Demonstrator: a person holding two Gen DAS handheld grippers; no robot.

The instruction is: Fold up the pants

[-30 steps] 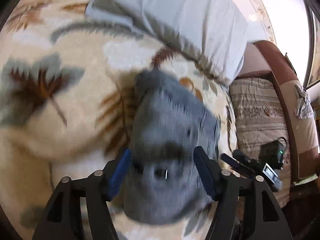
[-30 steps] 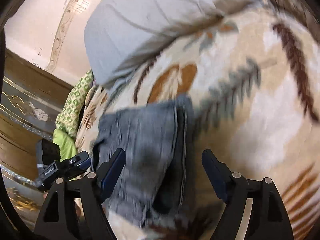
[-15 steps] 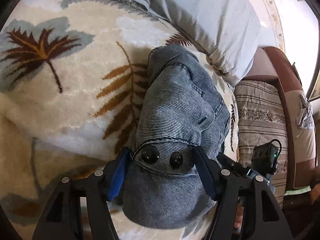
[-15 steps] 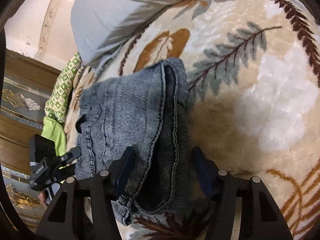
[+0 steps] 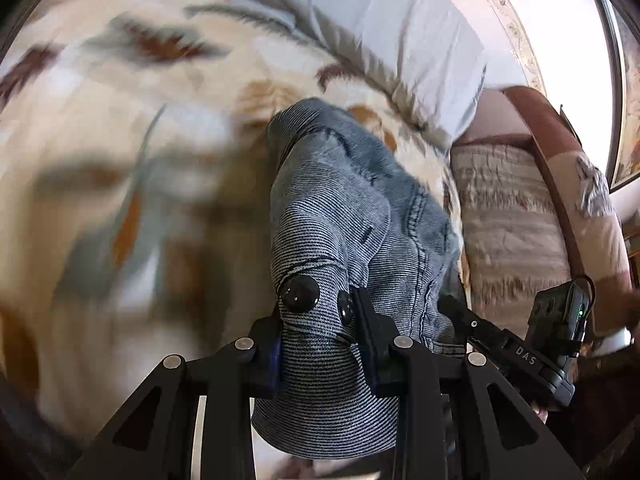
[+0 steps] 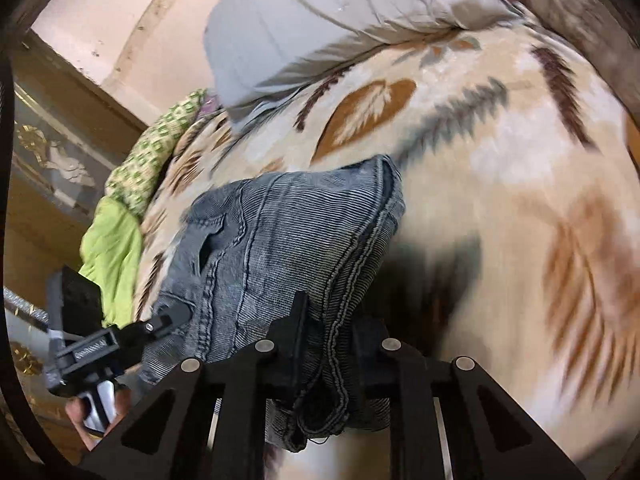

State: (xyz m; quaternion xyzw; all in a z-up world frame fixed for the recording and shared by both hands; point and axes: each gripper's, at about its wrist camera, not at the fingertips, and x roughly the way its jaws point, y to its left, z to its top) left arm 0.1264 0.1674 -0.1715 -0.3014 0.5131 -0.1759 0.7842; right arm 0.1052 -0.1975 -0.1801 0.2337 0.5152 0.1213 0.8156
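Note:
The pants (image 5: pixel 352 208) are grey-blue denim, folded into a thick bundle on a cream blanket with a leaf pattern. My left gripper (image 5: pixel 320 320) is shut on the waistband end, by two black buttons (image 5: pixel 300 293). My right gripper (image 6: pixel 328 340) is shut on the stitched hem edges of the pants (image 6: pixel 288 240). Both ends sit raised off the blanket. The other gripper shows at each view's edge, at the right in the left wrist view (image 5: pixel 520 356) and at the left in the right wrist view (image 6: pixel 108 340).
A grey pillow (image 5: pixel 380 28) lies behind the pants on the blanket (image 5: pixel 100 160). A striped cushion (image 5: pixel 512 220) and brown sofa arm are at right. Green cloths (image 6: pixel 120 220) lie by a wooden cabinet at left in the right wrist view.
Both grippers have closed from open onto the pants, the left on the waistband, the right on the hem edges. The bundle has lifted and the blanket is now motion-blurred.

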